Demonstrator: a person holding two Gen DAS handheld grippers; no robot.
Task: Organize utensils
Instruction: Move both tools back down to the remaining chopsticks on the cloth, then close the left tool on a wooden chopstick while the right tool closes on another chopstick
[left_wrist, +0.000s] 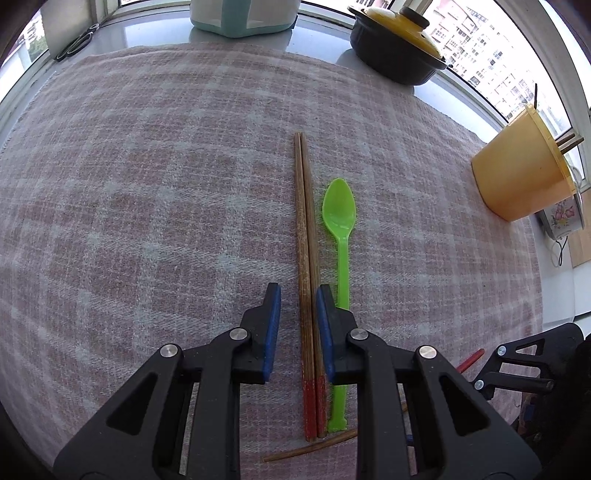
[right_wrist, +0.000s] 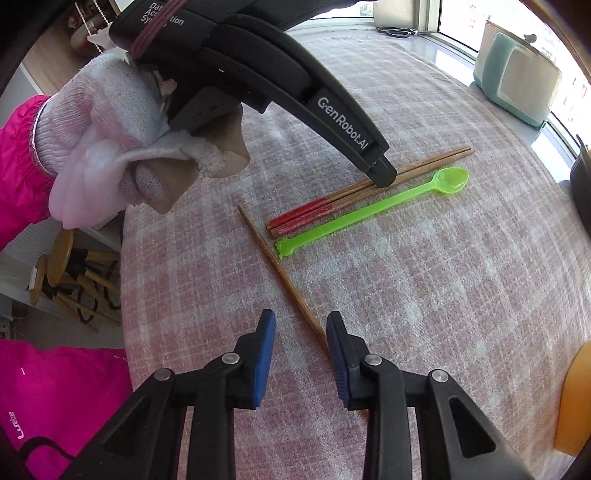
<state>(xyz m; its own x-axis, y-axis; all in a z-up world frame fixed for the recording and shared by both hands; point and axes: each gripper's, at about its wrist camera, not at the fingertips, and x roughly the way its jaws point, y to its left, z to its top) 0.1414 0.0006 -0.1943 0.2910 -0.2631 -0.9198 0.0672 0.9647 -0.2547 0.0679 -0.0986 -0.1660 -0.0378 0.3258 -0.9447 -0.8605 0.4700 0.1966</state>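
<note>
A pair of wooden chopsticks with red ends (left_wrist: 306, 266) lies side by side on the checked cloth, with a green plastic spoon (left_wrist: 340, 236) parallel on its right. My left gripper (left_wrist: 298, 295) is open, its jaws straddling the chopsticks low over the cloth. It shows from outside in the right wrist view (right_wrist: 382, 177), over the chopsticks (right_wrist: 354, 192) beside the spoon (right_wrist: 369, 210). A single thin chopstick (right_wrist: 280, 275) lies crosswise near the red ends. My right gripper (right_wrist: 301, 325) is open, its jaws on either side of that stick's near end.
An orange utensil holder (left_wrist: 521, 177) with sticks in it stands at the right edge. A black pot with a yellow lid (left_wrist: 399, 48) and a teal-and-white container (left_wrist: 243, 18) stand at the back. Scissors (left_wrist: 77, 42) lie at the back left.
</note>
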